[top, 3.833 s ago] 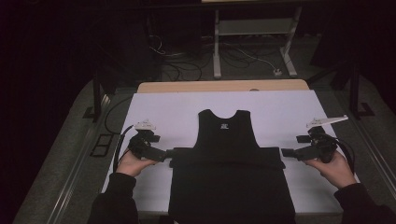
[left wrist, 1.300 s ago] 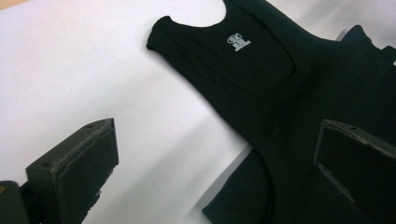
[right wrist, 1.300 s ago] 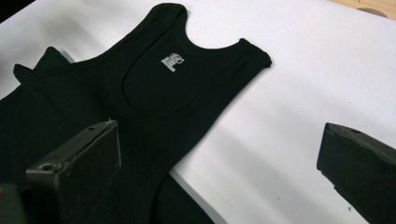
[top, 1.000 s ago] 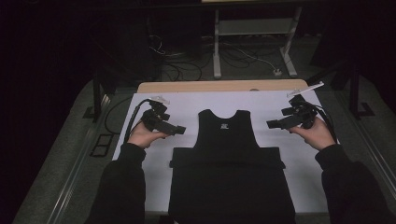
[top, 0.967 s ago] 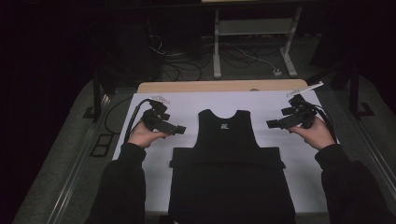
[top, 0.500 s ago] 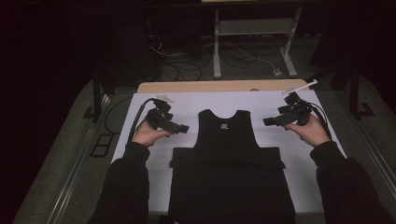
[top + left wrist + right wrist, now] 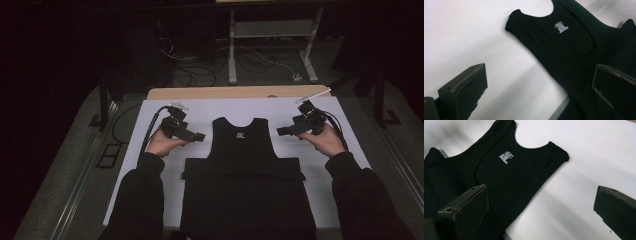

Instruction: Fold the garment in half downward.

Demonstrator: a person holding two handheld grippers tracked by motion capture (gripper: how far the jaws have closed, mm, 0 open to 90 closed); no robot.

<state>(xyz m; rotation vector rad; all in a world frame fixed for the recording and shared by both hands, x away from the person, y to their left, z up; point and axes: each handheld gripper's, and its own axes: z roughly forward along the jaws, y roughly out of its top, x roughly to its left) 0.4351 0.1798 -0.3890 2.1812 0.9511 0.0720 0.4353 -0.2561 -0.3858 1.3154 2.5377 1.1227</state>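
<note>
The left tongs (image 7: pixel 200 136) and right tongs (image 7: pixel 281 131) gaped wide, empty, just outside the shoulder straps of the black sleeveless fabric vest (image 7: pixel 247 175), which lay flat mid-bench on the white sheet (image 7: pixel 150 165). Bare sheet stretched to both side edges. Since half a second before, both had edged inward.

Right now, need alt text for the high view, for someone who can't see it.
A black tank top lies flat on a white sheet covering a table, its lower part folded up into a wide band. A person's hands hold the left gripper and right gripper level with the shoulder straps, one on each side, jaws pointing inward. Dark floor with cables lies beyond.
</note>
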